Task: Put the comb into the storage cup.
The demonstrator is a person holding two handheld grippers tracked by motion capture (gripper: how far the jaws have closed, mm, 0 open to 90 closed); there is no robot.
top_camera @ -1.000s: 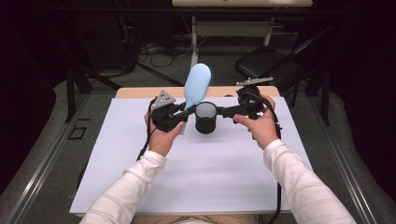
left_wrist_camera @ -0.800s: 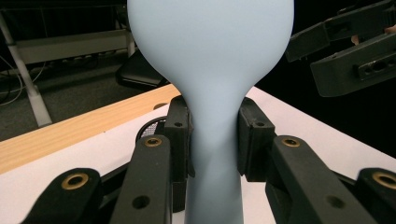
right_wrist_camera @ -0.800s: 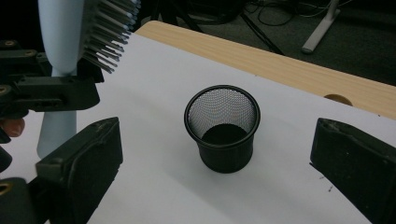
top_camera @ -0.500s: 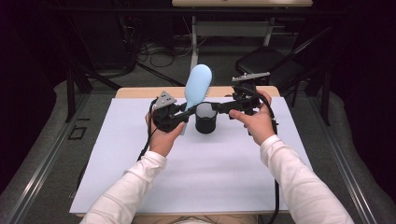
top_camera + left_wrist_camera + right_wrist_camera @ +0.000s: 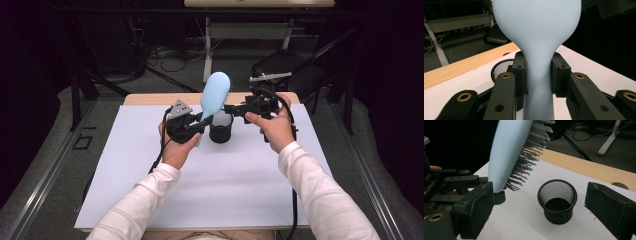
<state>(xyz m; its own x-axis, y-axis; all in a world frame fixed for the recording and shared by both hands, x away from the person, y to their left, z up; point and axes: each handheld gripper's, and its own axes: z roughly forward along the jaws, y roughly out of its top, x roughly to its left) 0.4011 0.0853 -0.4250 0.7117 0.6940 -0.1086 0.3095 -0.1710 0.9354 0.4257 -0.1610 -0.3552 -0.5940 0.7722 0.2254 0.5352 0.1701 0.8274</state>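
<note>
A light blue hairbrush (image 5: 216, 94) stands tilted with its head up, and my left gripper (image 5: 201, 123) is shut on its handle (image 5: 537, 82). The bristles (image 5: 529, 167) face my right gripper. Just right of the brush, a black mesh cup (image 5: 220, 128) stands upright and empty on the white sheet (image 5: 210, 185). My right gripper (image 5: 233, 109) points left over the cup; its jaws have just been closing but still stand wide apart. In the right gripper view the cup (image 5: 557, 200) lies between and beyond those jaws, untouched. From the left gripper view the cup (image 5: 501, 68) peeks out behind the jaws.
The white sheet covers most of a wooden table, whose bare edge (image 5: 150, 99) shows at the back. Beyond it are a dark chair (image 5: 290, 75), a desk leg and cables on the floor. A cable trails from each gripper toward the person.
The right gripper has drifted slightly up and away from the cup's side. The left gripper and the brush have stayed put.
</note>
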